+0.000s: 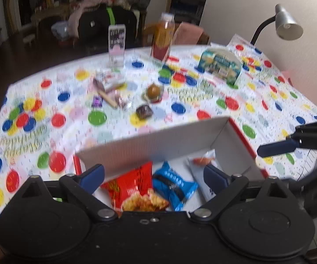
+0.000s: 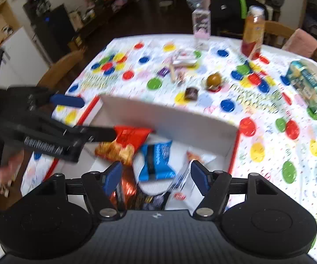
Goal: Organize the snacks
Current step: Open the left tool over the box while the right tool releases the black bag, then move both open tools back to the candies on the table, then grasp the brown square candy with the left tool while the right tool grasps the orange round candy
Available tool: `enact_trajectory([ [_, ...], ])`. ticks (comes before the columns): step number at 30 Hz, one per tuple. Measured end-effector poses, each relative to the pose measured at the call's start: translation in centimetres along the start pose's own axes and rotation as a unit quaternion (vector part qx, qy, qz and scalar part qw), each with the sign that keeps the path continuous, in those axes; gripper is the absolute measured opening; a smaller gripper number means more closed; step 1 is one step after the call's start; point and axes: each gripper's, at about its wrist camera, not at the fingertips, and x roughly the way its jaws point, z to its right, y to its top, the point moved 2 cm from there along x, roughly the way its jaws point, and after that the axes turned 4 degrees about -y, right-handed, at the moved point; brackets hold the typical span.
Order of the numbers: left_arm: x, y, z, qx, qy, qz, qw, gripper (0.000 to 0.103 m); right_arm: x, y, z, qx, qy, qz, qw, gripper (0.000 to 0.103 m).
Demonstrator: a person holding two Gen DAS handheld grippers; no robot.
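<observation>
White cardboard box [image 1: 158,145], red-edged, sits on the dotted tablecloth [image 1: 70,114]. In it I see a red snack bag [image 1: 132,187], a blue packet [image 1: 173,184] and a white packet [image 1: 202,165]. Left gripper [image 1: 154,176] and right gripper [image 2: 156,176] gape, empty, above it.

Two wrist fisheyes, both close above one box [image 1: 149,145].
Left view faces the table's [image 1: 114,129] far edge; right view looks from the box's right, left gripper [image 2: 92,118] at nine o'clock. Shared: box, scattered snacks, bottle [image 1: 163,37].

Box [image 1: 149,145] open-topped, probably half free; far wall upright before loose snacks [image 1: 123,96].
</observation>
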Motion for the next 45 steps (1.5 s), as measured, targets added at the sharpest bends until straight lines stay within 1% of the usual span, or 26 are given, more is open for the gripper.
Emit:
enact_trajectory([
  [2,-0.5,0.6,0.2,0.004,-0.001,0.013,0.9999,0.102,-0.6,1.1,0.7,0.012,-0.008,0.010,1.000,0.072],
  [3,-0.7,0.9,0.2,0.005,-0.001,0.019,0.9998,0.102,-1.0,1.6,1.2,0.019,-0.011,0.016,1.000,0.079],
  [4,-0.8,1.2,0.2,0.004,-0.001,0.023,0.9997,0.102,-1.4,2.1,1.6,0.027,-0.013,0.025,0.999,0.081],
  [9,-0.6,3.1,0.3,0.003,0.007,0.032,0.9995,0.102,-2.0,5.5,4.3,0.067,-0.016,0.038,0.997,0.081],
  [14,1.1,5.6,-0.1,-0.006,0.023,0.031,0.9992,0.102,-0.5,8.5,7.3,0.103,-0.030,0.031,0.994,0.081],
  [19,4.2,8.0,-1.5,-0.044,0.040,0.006,0.9982,0.102,2.1,11.1,10.1,0.126,-0.034,0.021,0.991,0.081],
  [25,8.5,9.7,-3.4,-0.088,0.058,-0.030,0.9940,0.102,6.0,13.8,12.4,0.145,-0.027,0.003,0.989,0.081],
  [30,11.6,11.0,-4.2,-0.110,0.066,-0.046,0.9906,0.100,9.6,15.8,13.7,0.153,-0.025,-0.019,0.988,0.081],
  [34,14.2,11.8,-4.1,-0.111,0.071,-0.059,0.9895,0.099,12.8,16.9,14.6,0.165,-0.025,-0.038,0.985,0.081],
  [36,15.5,12.0,-4.1,-0.115,0.071,-0.068,0.9884,0.095,14.3,17.3,15.1,0.172,-0.021,-0.047,0.984,0.081],
  [40,17.9,12.1,-4.2,-0.125,0.074,-0.090,0.9854,0.092,17.3,18.0,15.6,0.182,-0.017,-0.063,0.981,0.081],
  [45,20.3,12.0,-4.9,-0.148,0.066,-0.116,0.9800,0.081,20.9,18.2,16.2,0.194,-0.010,-0.086,0.977,0.081],
])
